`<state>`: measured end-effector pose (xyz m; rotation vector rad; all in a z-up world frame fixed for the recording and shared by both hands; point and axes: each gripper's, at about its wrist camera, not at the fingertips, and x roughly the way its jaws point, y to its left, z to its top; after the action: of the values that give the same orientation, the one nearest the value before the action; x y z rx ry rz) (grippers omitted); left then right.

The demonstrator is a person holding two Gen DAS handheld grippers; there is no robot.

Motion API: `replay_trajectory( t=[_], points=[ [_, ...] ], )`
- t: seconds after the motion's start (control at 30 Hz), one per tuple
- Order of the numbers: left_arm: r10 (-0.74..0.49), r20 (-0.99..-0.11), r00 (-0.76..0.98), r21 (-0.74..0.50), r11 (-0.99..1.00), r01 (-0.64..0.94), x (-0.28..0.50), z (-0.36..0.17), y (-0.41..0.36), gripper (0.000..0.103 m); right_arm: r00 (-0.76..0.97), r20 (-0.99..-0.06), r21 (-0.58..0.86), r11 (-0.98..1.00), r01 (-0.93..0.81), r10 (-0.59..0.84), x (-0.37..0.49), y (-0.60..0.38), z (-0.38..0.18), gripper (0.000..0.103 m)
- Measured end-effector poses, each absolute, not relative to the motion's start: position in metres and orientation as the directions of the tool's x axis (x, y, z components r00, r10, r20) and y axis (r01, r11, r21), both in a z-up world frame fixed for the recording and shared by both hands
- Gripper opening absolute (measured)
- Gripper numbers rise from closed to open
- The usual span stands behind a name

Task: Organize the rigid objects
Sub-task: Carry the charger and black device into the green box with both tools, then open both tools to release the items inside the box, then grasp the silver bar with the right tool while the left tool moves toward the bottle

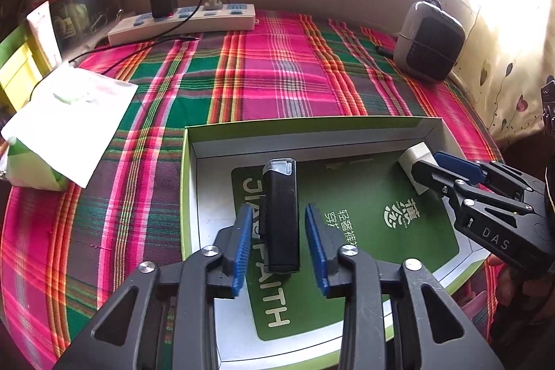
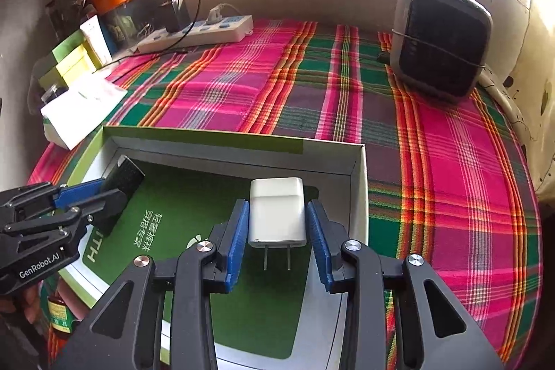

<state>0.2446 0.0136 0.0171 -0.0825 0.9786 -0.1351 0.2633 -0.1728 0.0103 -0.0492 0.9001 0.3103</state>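
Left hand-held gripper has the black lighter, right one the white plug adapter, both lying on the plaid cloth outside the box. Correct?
Not quite: the right wrist view shows the white plug adapter and black lighter inside the green-rimmed cardboard box, on its green insert.

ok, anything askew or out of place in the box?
Nothing stands out. The black device and white charger both lie flat inside the box, each between the open pads of a tool. No spill or damage visible.
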Motion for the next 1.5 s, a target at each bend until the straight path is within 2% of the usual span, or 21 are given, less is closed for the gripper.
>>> replay_trajectory(
  t=[0.23,0.73,1.13,1.5],
  points=[
    [-0.194,-0.798,0.571,-0.171,0.981,0.093,0.229,0.032,0.014,0.037,0.624,-0.733,0.112,0.953,-0.281,0.27,0.243,-0.18,0.027,0.049],
    [-0.217,-0.729,0.65,-0.179,0.976,0.125,0.147,0.071,0.026,0.039,0.662,-0.692,0.113,0.948,-0.297,0.29,0.153,-0.192,0.048,0.05],
    [-0.216,-0.733,0.645,-0.226,0.972,0.068,0.087,0.052,0.049,0.039,0.64,-0.705,0.108,0.937,-0.331,0.307,0.068,-0.183,0.025,0.05],
    [-0.253,-0.745,0.617,-0.261,0.962,0.08,0.06,0.036,0.049,0.039,0.627,-0.704,0.179,0.938,-0.298,0.333,0.034,-0.193,0.011,0.05]
  ],
)
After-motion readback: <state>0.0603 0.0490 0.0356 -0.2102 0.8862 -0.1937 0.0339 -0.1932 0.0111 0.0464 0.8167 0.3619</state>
